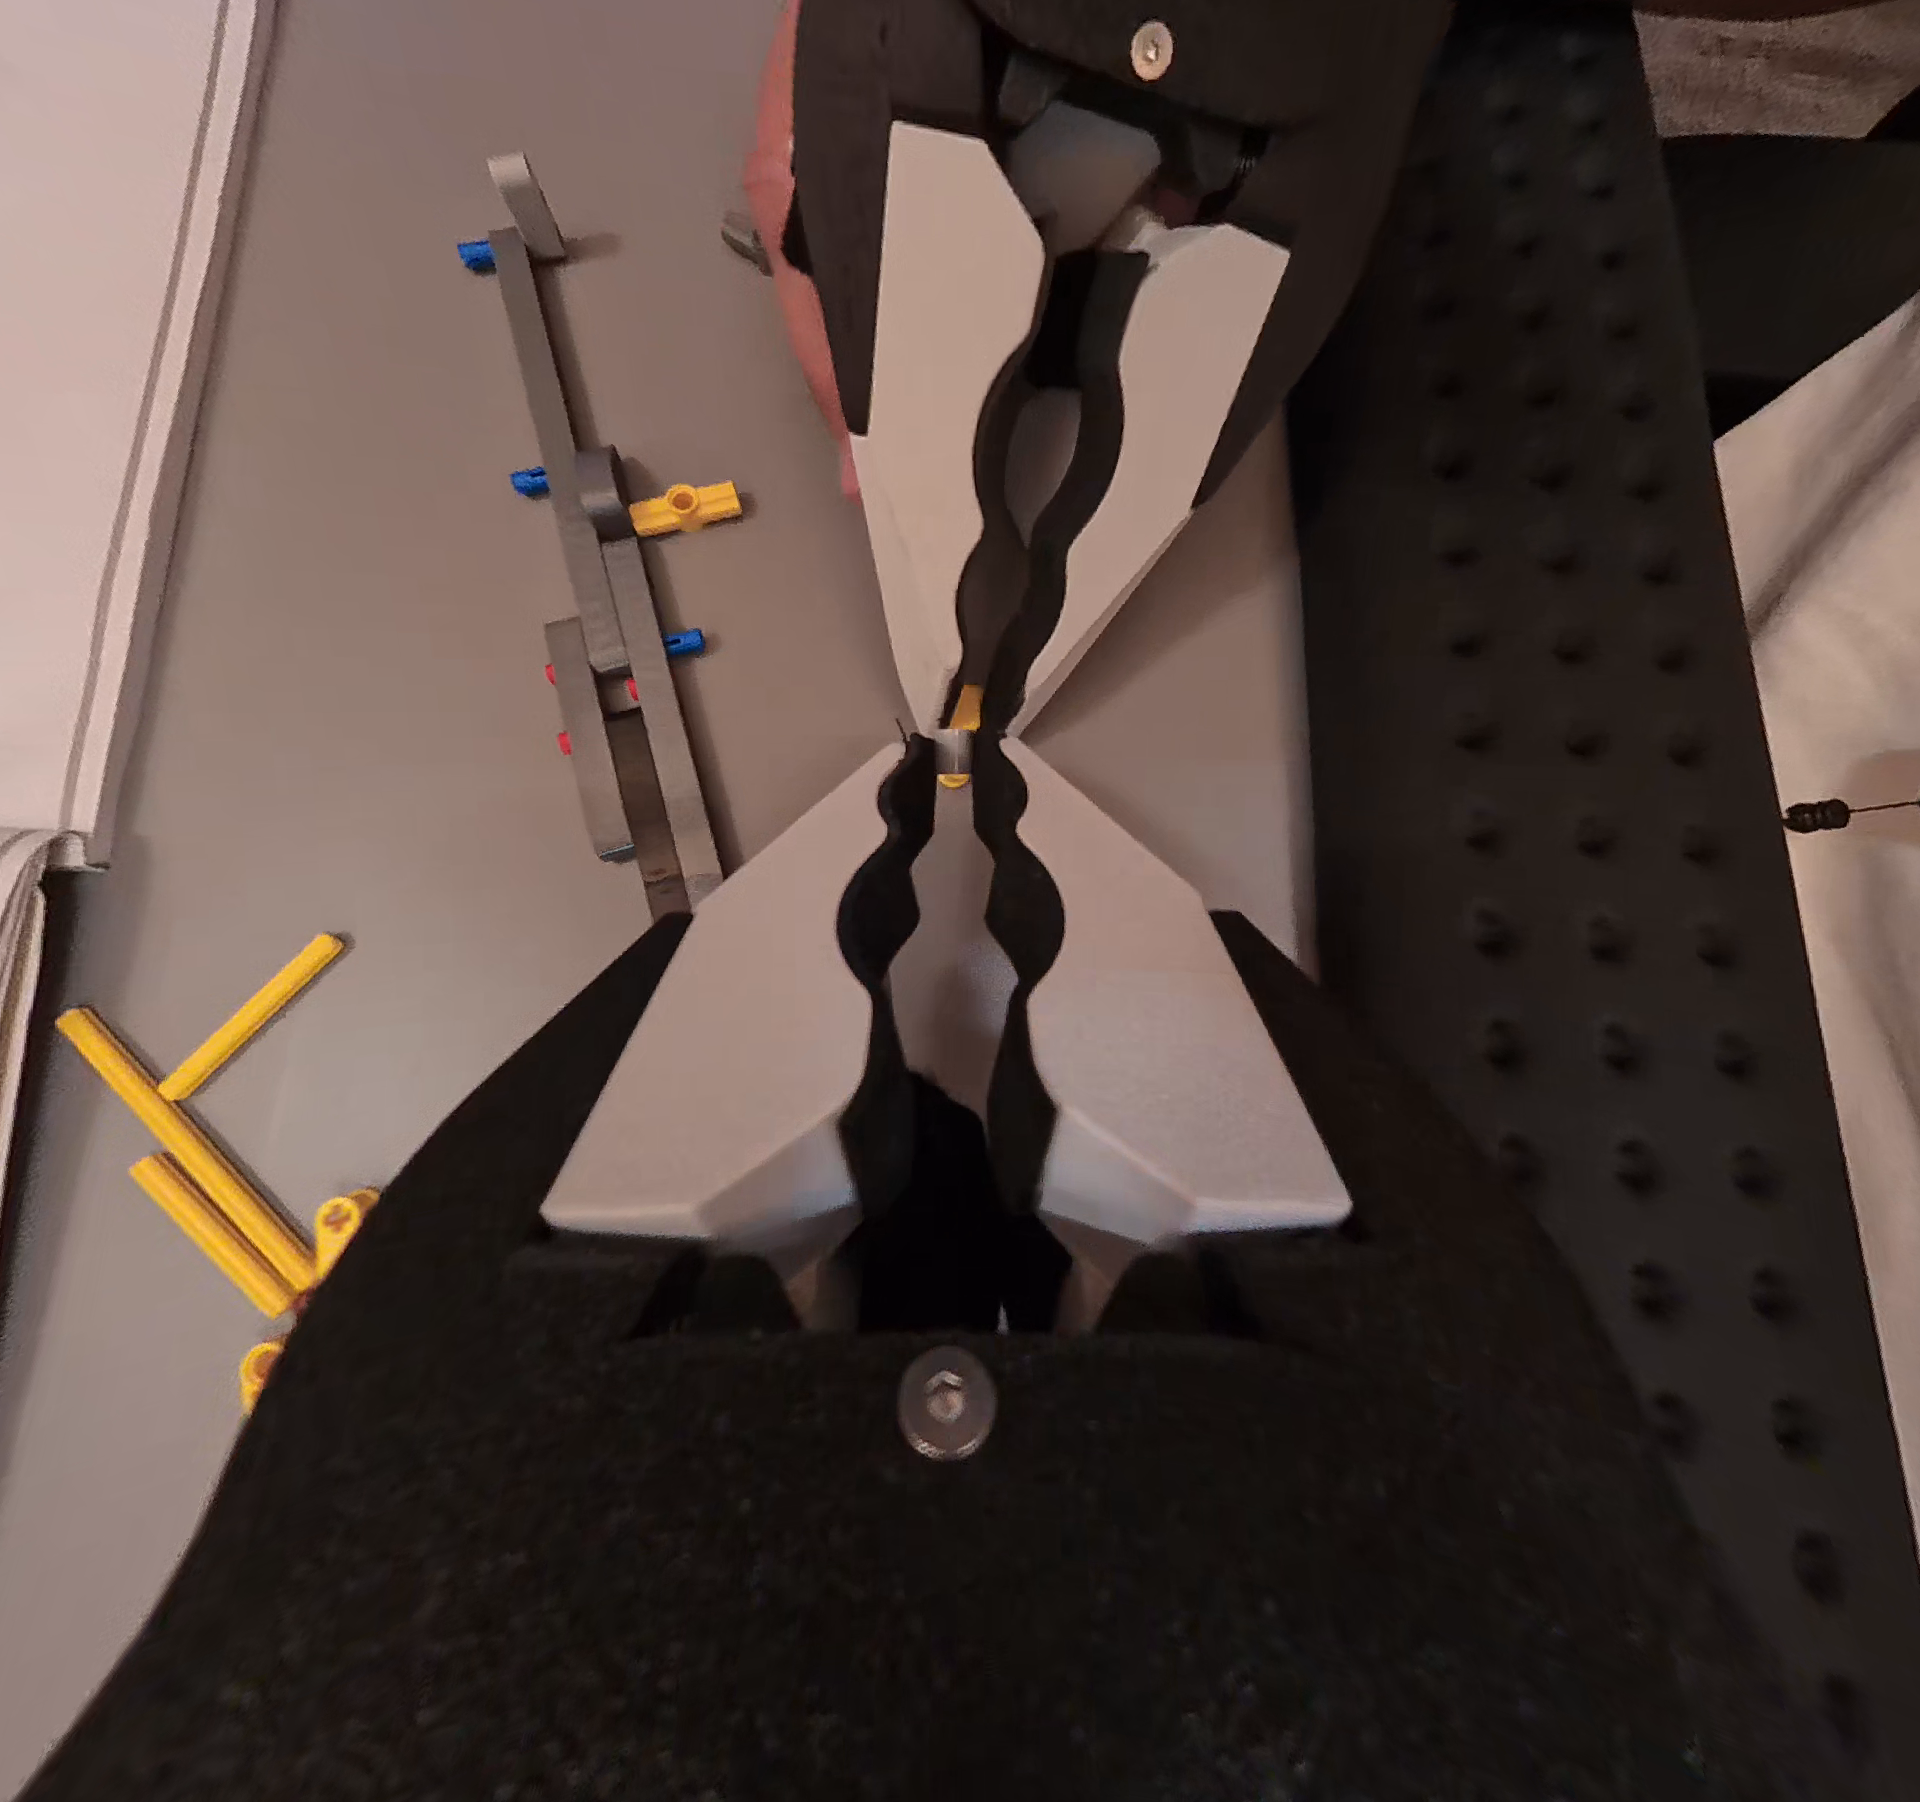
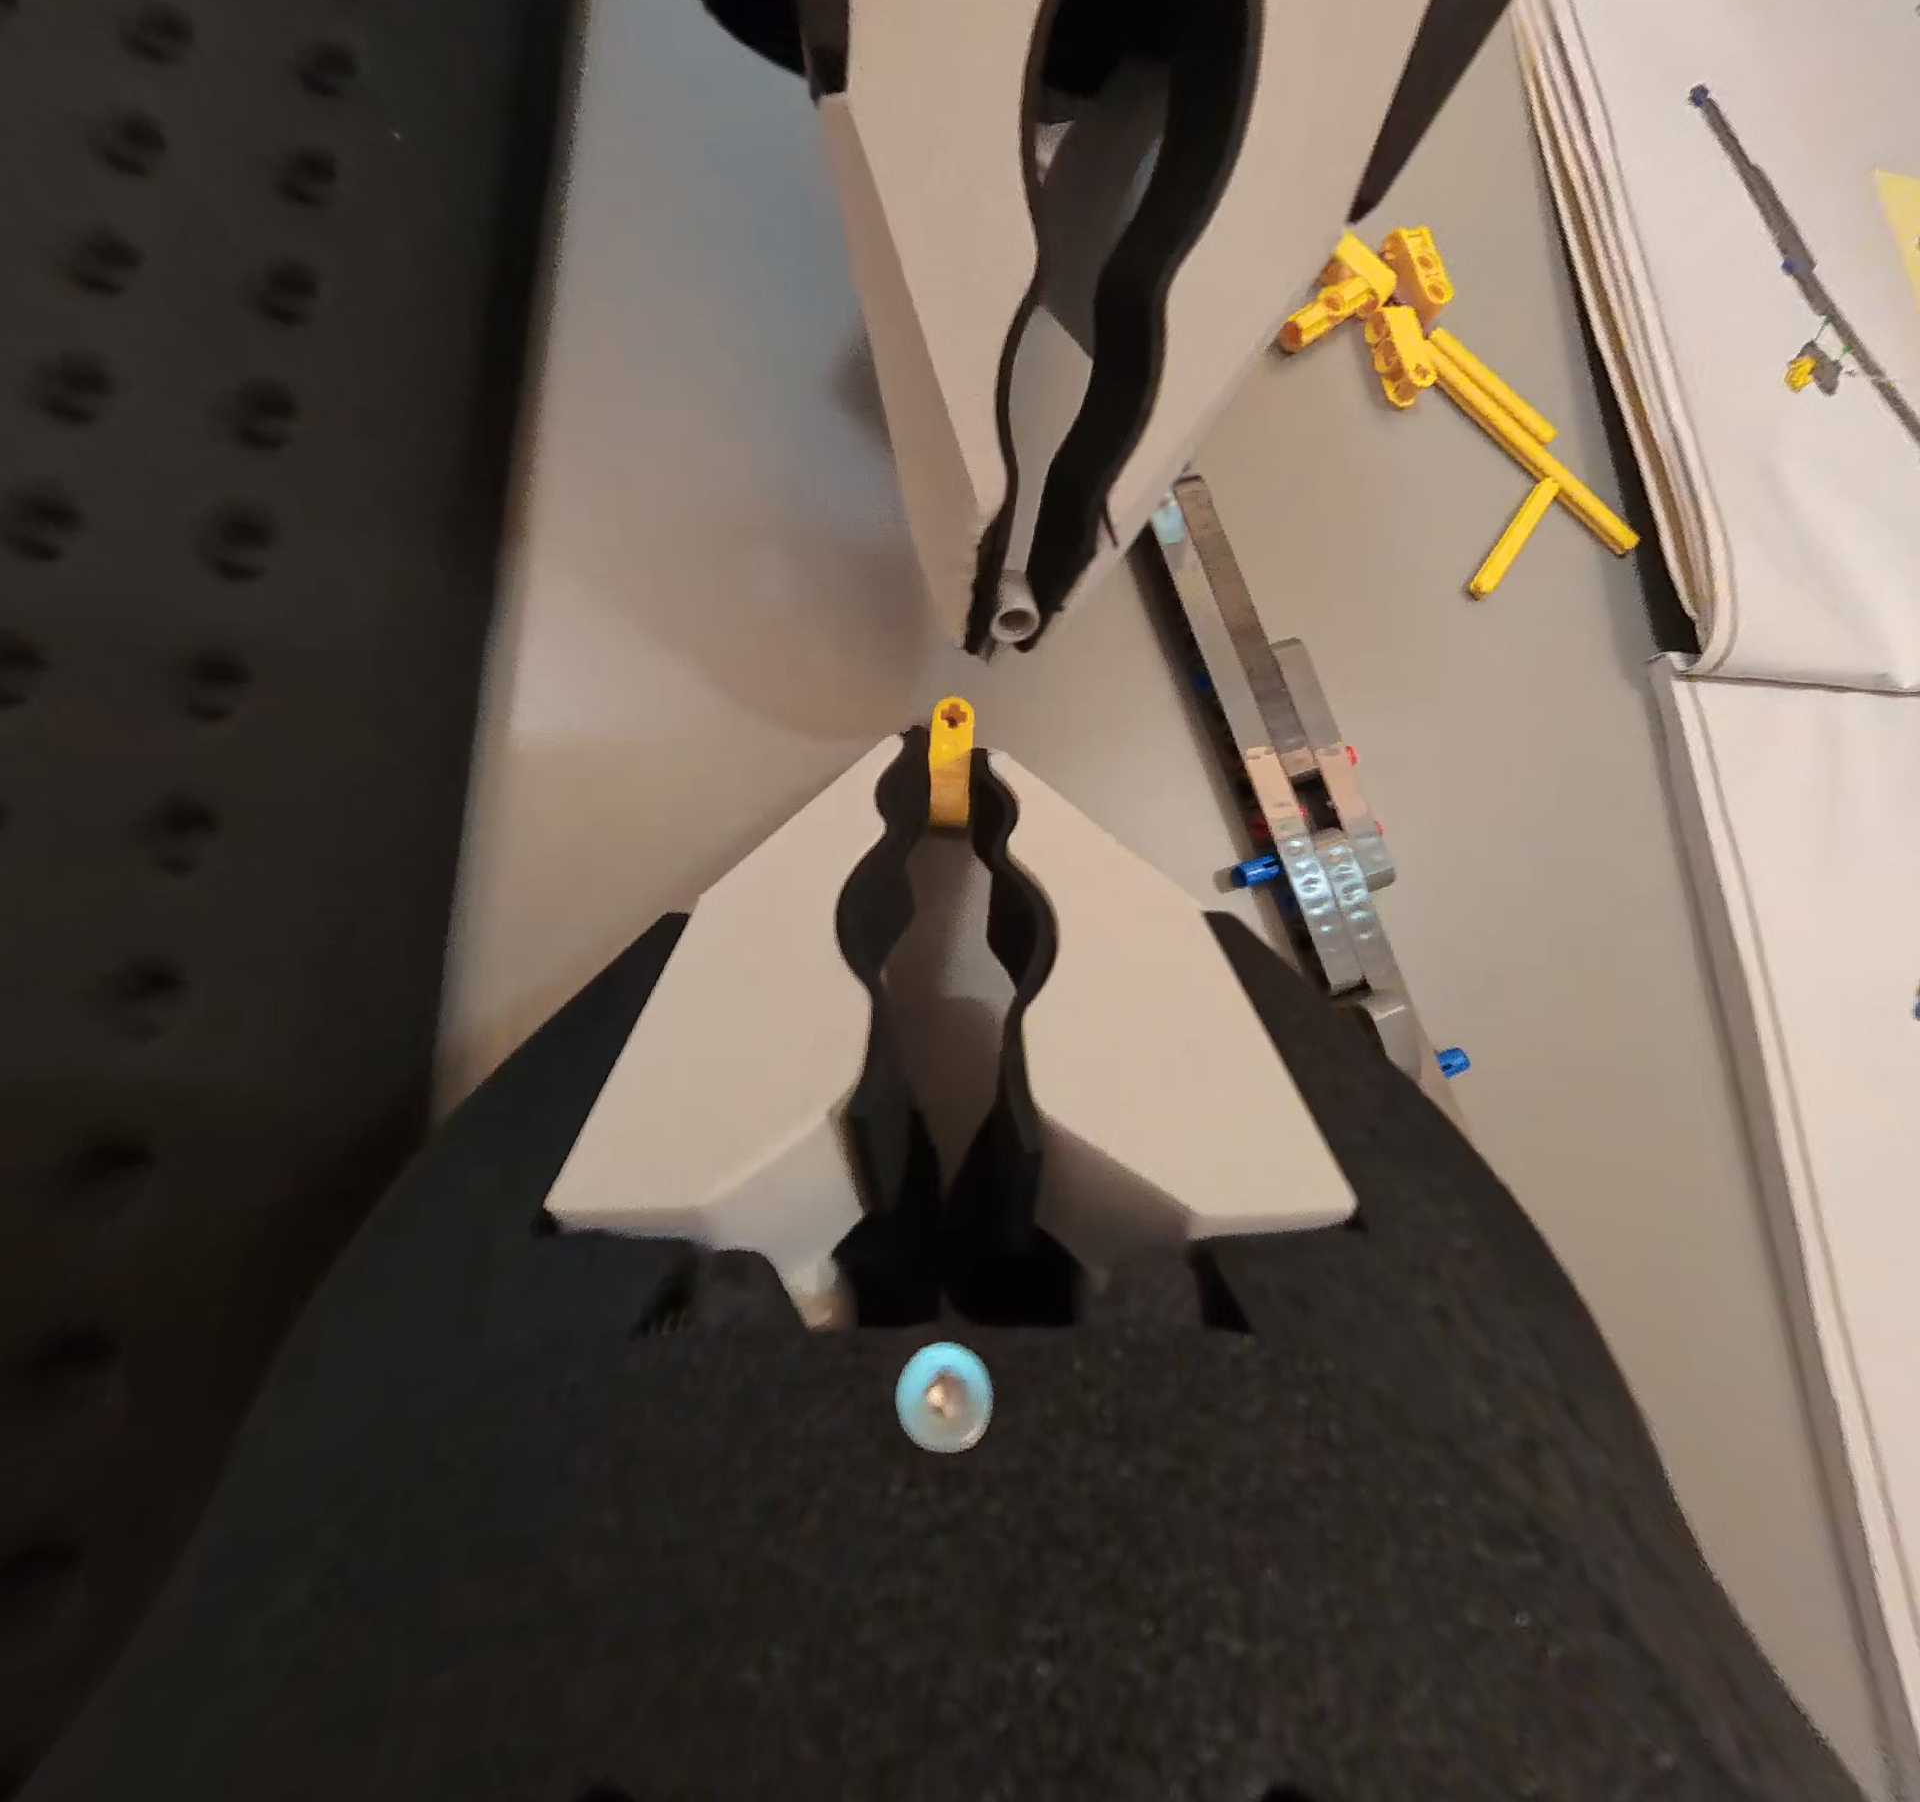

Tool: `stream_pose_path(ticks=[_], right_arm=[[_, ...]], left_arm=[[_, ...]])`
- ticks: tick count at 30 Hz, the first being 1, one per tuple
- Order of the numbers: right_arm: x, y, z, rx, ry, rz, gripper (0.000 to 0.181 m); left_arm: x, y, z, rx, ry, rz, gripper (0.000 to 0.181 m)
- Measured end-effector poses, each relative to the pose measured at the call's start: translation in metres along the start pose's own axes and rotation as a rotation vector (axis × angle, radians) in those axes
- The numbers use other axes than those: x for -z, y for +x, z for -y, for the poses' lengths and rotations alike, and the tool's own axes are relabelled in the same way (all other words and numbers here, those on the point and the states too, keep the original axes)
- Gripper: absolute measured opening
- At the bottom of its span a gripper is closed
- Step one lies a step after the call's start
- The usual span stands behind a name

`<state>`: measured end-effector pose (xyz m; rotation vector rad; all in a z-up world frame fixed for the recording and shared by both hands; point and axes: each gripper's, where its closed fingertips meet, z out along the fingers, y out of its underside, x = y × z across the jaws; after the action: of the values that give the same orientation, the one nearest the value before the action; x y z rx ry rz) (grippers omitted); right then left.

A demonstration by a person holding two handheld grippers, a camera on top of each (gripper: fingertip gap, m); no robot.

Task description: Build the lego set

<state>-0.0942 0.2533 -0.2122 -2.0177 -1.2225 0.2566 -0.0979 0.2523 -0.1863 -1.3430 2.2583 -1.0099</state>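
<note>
No readable brand or label on any part. Left gripper (image 1: 954, 760) pinching a grey pin (image 1: 953, 753) at its tips; right gripper (image 2: 951, 765) pinching a yellow connector (image 2: 951, 763), cross-hole end protruding. Tips facing each other, nearly touching; contact between the two parts hard to confirm. Beside the left gripper's left finger: grey beam assembly (image 1: 608, 599) with blue and red pins, lower end cut off behind the finger. Farther left, loose yellow axles (image 1: 197, 1118), partly hidden. Open booklet (image 2: 1766, 402) beyond the right gripper, print too small to make out.
</note>
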Motion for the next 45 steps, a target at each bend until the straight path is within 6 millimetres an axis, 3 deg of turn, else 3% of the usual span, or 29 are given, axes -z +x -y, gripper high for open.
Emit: stream_pose_path(ticks=[6,15,23,26,31,36,45], right_arm=[[0.014,0.004,0.017,0.009,0.101,-0.014,0.007],[0.023,0.004,0.022,0.057,0.168,-0.047,0.007],[0.029,0.006,0.02,0.25,0.12,-0.21,0.006],[0.039,0.013,0.025,0.287,0.146,-0.288,0.006],[0.054,0.018,0.039,0.169,0.29,-0.261,0.006],[0.054,0.015,0.046,0.08,0.359,-0.187,0.007],[0.059,0.013,0.058,0.043,0.428,-0.161,0.007]], left_arm=[[0.003,0.004,0.005,-0.07,-0.025,-0.047,0.005],[0.005,0.007,0.012,-0.127,-0.086,-0.077,0.006],[0.002,0.008,0.017,-0.275,-0.174,0.012,0.005],[0.006,0.005,0.027,-0.309,-0.125,0.072,0.005],[0.018,0.005,0.048,-0.293,0.09,0.132,0.006],[0.024,0.009,0.049,-0.188,0.232,0.068,0.006],[0.034,0.013,0.053,-0.137,0.325,0.026,0.005]])
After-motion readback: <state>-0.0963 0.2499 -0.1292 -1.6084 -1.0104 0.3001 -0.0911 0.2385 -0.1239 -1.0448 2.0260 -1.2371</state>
